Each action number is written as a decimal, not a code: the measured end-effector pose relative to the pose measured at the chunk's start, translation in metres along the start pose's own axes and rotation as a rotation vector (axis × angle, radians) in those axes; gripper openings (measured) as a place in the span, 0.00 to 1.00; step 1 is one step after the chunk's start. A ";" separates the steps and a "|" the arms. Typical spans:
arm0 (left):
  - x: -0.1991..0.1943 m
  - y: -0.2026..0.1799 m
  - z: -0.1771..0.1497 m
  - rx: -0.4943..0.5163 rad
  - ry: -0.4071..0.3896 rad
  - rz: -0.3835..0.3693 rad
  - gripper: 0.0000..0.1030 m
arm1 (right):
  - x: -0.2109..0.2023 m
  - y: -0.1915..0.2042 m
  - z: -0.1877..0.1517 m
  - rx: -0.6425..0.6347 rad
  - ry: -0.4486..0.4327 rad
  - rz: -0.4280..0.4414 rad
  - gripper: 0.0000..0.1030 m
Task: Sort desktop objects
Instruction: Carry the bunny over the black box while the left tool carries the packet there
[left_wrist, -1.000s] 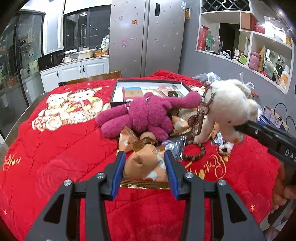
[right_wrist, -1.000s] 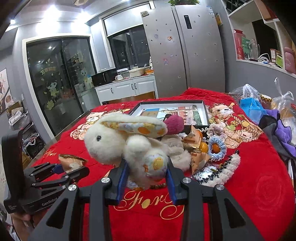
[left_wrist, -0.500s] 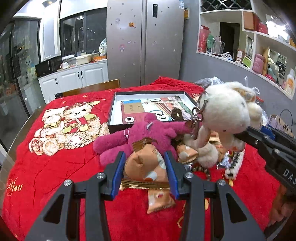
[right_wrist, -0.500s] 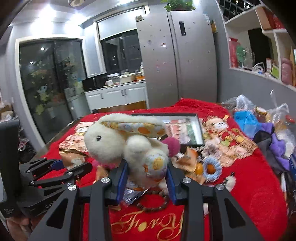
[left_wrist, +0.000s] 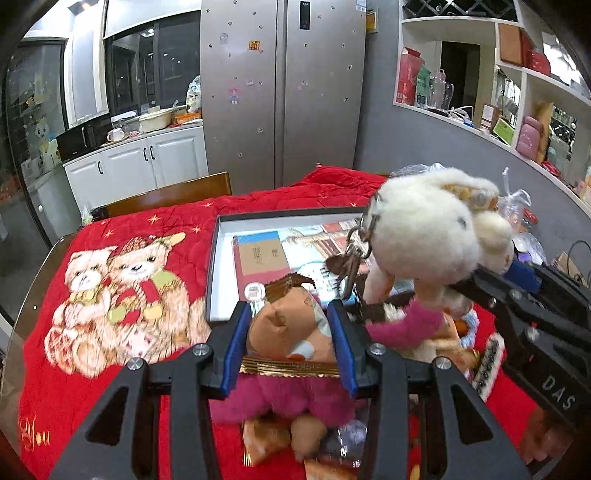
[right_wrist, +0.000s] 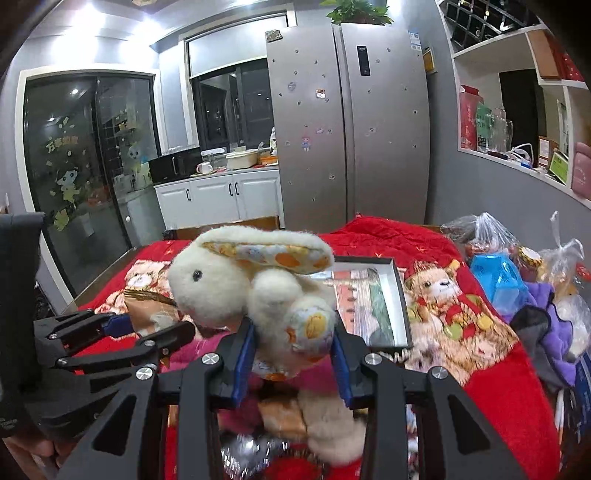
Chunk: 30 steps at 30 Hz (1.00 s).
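My left gripper (left_wrist: 290, 347) is shut on an orange-brown snack packet (left_wrist: 291, 326) with a gold crimped edge, held above the red cloth just short of the black-rimmed box (left_wrist: 221, 266). My right gripper (right_wrist: 293, 354) is shut on a white plush rabbit (right_wrist: 236, 284) with orange-patterned ears, held in the air; the rabbit also shows in the left wrist view (left_wrist: 424, 232), with a keyring hanging from it. A magenta plush toy (left_wrist: 291, 398) lies under the left gripper. The left gripper also shows in the right wrist view (right_wrist: 122, 332) at the left.
The table wears a red quilt with bear pictures (left_wrist: 122, 291). Snack packets and beads lie scattered under both grippers. Plastic bags, a blue pouch (right_wrist: 498, 280) and purple cloth (right_wrist: 557, 339) crowd the right edge. A wooden chair back (left_wrist: 170, 195) stands behind the table.
Both grippers have lifted and moved forward toward the box, each still holding its object. The magenta plush now lies beneath the left gripper instead of ahead of it.
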<state>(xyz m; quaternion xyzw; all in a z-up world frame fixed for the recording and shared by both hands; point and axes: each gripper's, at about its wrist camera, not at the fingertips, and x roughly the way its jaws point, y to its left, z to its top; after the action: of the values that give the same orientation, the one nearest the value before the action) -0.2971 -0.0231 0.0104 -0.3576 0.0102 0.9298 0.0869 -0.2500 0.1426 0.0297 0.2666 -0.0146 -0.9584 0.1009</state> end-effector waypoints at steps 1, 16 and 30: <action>0.009 0.002 0.008 -0.005 0.006 -0.005 0.42 | 0.006 -0.002 0.004 0.000 0.005 0.001 0.36; 0.166 0.031 0.073 -0.062 0.090 0.016 0.42 | 0.143 -0.055 0.052 0.033 0.136 -0.027 0.36; 0.208 0.046 0.051 -0.013 0.162 0.017 0.42 | 0.198 -0.069 0.027 0.047 0.253 0.002 0.37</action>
<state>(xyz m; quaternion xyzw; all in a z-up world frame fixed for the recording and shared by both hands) -0.4907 -0.0326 -0.0920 -0.4322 0.0141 0.8985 0.0754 -0.4430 0.1700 -0.0535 0.3876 -0.0246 -0.9164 0.0966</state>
